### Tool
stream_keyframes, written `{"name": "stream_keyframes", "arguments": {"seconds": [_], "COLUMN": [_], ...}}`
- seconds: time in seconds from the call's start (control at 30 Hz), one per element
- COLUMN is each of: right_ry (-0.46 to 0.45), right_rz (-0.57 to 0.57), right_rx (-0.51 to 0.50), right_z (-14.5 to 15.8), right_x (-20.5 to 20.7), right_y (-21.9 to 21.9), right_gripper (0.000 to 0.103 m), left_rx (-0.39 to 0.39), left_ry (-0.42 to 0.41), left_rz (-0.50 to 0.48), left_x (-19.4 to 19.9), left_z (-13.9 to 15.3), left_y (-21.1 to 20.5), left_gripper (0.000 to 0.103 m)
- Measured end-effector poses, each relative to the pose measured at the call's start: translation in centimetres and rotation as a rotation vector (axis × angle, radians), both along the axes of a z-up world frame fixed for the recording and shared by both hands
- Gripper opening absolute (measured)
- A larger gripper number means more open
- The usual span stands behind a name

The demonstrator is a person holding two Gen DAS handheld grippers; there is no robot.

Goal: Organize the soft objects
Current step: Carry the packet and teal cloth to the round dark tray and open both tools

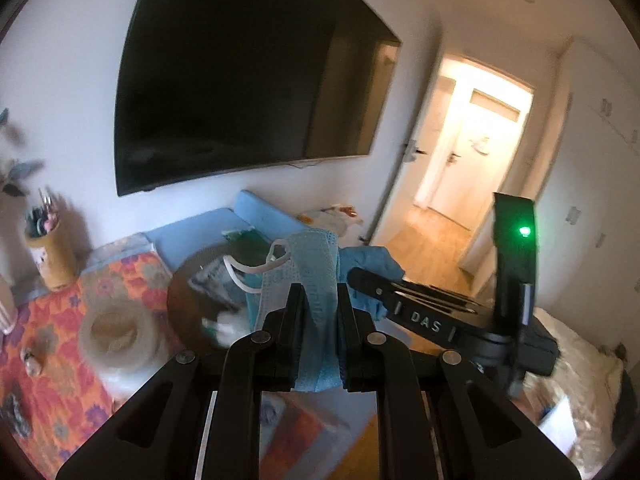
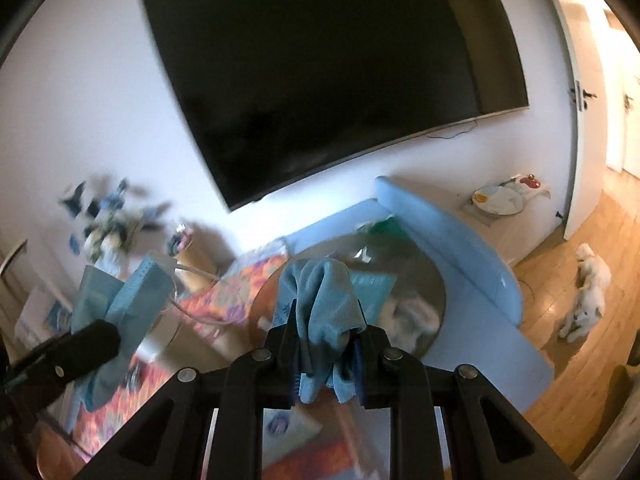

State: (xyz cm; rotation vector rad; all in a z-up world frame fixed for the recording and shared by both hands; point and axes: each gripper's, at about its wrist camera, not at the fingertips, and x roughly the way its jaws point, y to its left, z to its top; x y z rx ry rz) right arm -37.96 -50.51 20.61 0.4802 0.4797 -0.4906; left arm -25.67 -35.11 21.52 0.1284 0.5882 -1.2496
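Note:
My left gripper (image 1: 319,296) is shut on a light blue face mask (image 1: 304,264) with white ear loops and holds it up in the air. My right gripper (image 2: 328,312) is shut on a bunched blue cloth (image 2: 320,296), also lifted. In the left wrist view the right gripper (image 1: 360,276) reaches in from the right, with the blue cloth (image 1: 370,264) at its tip. In the right wrist view the left gripper (image 2: 108,340) shows at the left with the mask (image 2: 136,300). Both hang over a round glass table (image 2: 424,280) with soft items on it.
A large black TV (image 1: 248,80) hangs on the wall. A light blue sofa (image 2: 452,232) stands behind the round table (image 1: 188,292). An orange floral cloth (image 1: 52,340) covers a surface at left, bearing a woven bowl (image 1: 120,336) and a pen cup (image 1: 52,256). A white dog (image 2: 588,292) lies on the wood floor.

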Motion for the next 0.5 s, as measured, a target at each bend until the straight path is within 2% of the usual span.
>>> {"name": "stream_keyframes", "arguments": {"seconds": [0.23, 0.33, 0.37, 0.43, 0.47, 0.5], "right_ry": [0.023, 0.044, 0.052, 0.069, 0.087, 0.099], "right_rz": [-0.064, -0.07, -0.06, -0.032, -0.016, -0.012], "right_rx": [0.097, 0.118, 0.137, 0.174, 0.201, 0.209], "right_z": [-2.4, -3.8, -4.5, -5.5, -6.2, -6.6], "right_x": [5.3, 7.0, 7.7, 8.8, 9.4, 9.6], "right_y": [-6.9, -9.3, -10.3, -11.5, -12.1, -12.3], "right_gripper": [0.019, 0.02, 0.023, 0.036, 0.054, 0.059], "left_rx": [0.109, 0.146, 0.161, 0.195, 0.21, 0.209], "left_ry": [-0.024, 0.002, -0.014, -0.078, -0.107, -0.111], "left_rz": [0.158, 0.173, 0.185, 0.225, 0.247, 0.252], "left_x": [4.1, 5.2, 5.4, 5.1, 5.0, 5.1], "left_z": [-3.8, -5.0, -5.3, -5.7, -6.0, -6.1], "left_y": [-7.7, -9.4, -10.1, -11.2, -11.4, -11.4], "left_gripper": [0.012, 0.015, 0.016, 0.048, 0.052, 0.063]}}
